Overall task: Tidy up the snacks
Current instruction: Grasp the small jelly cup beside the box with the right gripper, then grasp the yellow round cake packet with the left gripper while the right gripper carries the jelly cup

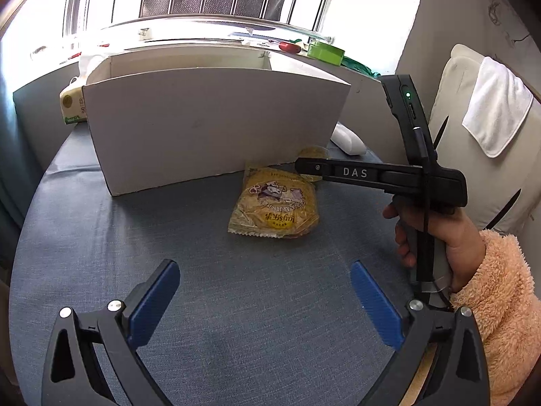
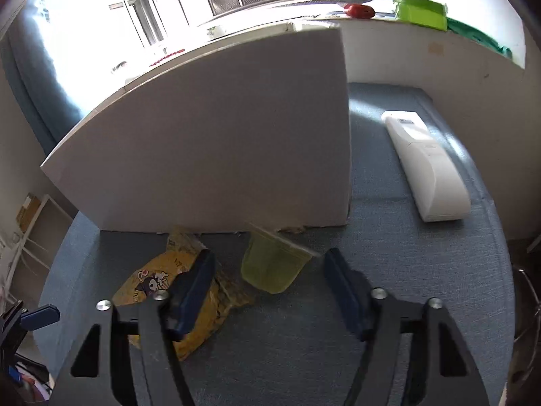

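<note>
The desk, under blue-grey cloth, fills the lower half of both views. The white box stands across the middle of the left view and the upper centre of the right view, its top open.

Below its front wall lie your snacks. The yellow packet sits flat at the centre of the left view, just beside the box. The small green packet leans against the foot of the box at the centre of the right view.

Your right hand-held gripper hangs wide apart and empty, the green packet just ahead between its fingers. Your left hand-held gripper is likewise spread and empty, near the yellow packet.

You appear to be at the reaching step. Next, lower the right fingers around the green packet, close gently so the soft wrapper does not slip, then lift it over the wall.
</note>
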A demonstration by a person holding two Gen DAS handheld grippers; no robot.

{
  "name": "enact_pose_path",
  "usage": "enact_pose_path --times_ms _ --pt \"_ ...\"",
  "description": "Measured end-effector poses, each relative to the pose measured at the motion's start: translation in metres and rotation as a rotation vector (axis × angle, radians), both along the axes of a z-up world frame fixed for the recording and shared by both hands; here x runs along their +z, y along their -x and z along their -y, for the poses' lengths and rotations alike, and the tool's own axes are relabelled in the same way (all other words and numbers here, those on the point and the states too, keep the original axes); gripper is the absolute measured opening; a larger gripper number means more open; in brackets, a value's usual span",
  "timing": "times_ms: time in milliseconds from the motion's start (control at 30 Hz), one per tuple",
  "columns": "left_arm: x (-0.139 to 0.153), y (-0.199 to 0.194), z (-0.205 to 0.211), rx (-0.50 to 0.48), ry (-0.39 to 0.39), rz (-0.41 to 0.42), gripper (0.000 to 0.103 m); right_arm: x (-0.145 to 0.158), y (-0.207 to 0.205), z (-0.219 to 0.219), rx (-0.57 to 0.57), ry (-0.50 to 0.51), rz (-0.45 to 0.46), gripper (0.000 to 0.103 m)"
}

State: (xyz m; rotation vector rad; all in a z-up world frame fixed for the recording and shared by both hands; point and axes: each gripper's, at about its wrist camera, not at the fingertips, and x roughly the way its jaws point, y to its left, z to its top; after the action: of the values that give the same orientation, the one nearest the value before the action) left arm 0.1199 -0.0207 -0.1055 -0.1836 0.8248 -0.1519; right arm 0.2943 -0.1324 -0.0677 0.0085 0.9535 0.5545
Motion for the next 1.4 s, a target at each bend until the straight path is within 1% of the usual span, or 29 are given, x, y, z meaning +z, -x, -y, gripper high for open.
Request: enact_pose_path --times_ms 67,200,300,467,567,633,700,800,833,867,900,933,967,1000,1100,1167,1333,1400 --pt "0.000 -0.005 0.004 -0.011 -0.008 -0.001 0.103 0.000 0.001 0.003 0.006 -0.021 -0.012 0.049" --pt "0.000 -0.020 0.013 -0.035 -0.035 -0.008 0.103 0.006 0.009 0.016 0.009 -0.060 0.000 0.049" --pt "0.000 -0.033 0.021 -0.058 -0.046 -0.016 0.103 0.022 0.021 0.029 0.000 -0.097 0.028 0.049" --pt "-0.003 -0.058 0.035 -0.067 -0.097 -0.033 0.103 0.049 0.041 0.051 -0.007 -0.133 0.087 0.049" --pt "-0.010 -0.076 0.042 -0.068 -0.125 -0.062 0.103 0.059 0.052 0.064 -0.014 -0.159 0.099 0.049" --pt "-0.016 -0.086 0.047 -0.068 -0.150 -0.098 0.103 0.065 0.058 0.071 -0.020 -0.184 0.100 0.049" --pt "-0.020 -0.093 0.049 -0.068 -0.165 -0.105 0.103 0.068 0.062 0.080 -0.023 -0.203 0.102 0.049" --pt "-0.026 -0.102 0.049 -0.059 -0.180 -0.124 0.102 0.074 0.073 0.086 -0.020 -0.188 0.118 0.049" --pt "-0.028 -0.104 0.048 -0.070 -0.168 -0.131 0.099 0.074 0.075 0.087 -0.018 -0.192 0.117 0.049" --pt "-0.030 -0.106 0.045 -0.081 -0.158 -0.132 0.088 0.074 0.077 0.089 -0.017 -0.199 0.112 0.049" --pt "-0.029 -0.105 0.044 -0.077 -0.183 -0.115 0.078 0.073 0.078 0.091 -0.020 -0.203 0.107 0.049" --pt "-0.029 -0.104 0.043 -0.083 -0.181 -0.116 0.079 0.073 0.078 0.092 -0.020 -0.208 0.102 0.049" --pt "-0.027 -0.103 0.039 -0.099 -0.137 -0.117 0.079 0.072 0.079 0.093 -0.018 -0.213 0.098 0.049" --pt "-0.023 -0.098 0.035 -0.105 -0.097 -0.100 0.079 0.072 0.081 0.093 -0.017 -0.215 0.098 0.049" --pt "-0.002 -0.078 0.027 -0.096 -0.090 -0.016 0.079 0.073 0.086 0.094 -0.012 -0.223 0.103 0.049" --pt "0.016 -0.064 0.021 -0.099 -0.060 0.033 0.079 0.075 0.088 0.094 -0.010 -0.219 0.111 0.049" --pt "0.066 -0.032 -0.003 -0.057 -0.045 0.170 0.079 0.084 0.089 0.090 0.003 -0.235 0.125 0.049" --pt "0.086 -0.027 -0.017 -0.029 -0.042 0.218 0.079 0.090 0.087 0.085 0.015 -0.238 0.136 0.049"
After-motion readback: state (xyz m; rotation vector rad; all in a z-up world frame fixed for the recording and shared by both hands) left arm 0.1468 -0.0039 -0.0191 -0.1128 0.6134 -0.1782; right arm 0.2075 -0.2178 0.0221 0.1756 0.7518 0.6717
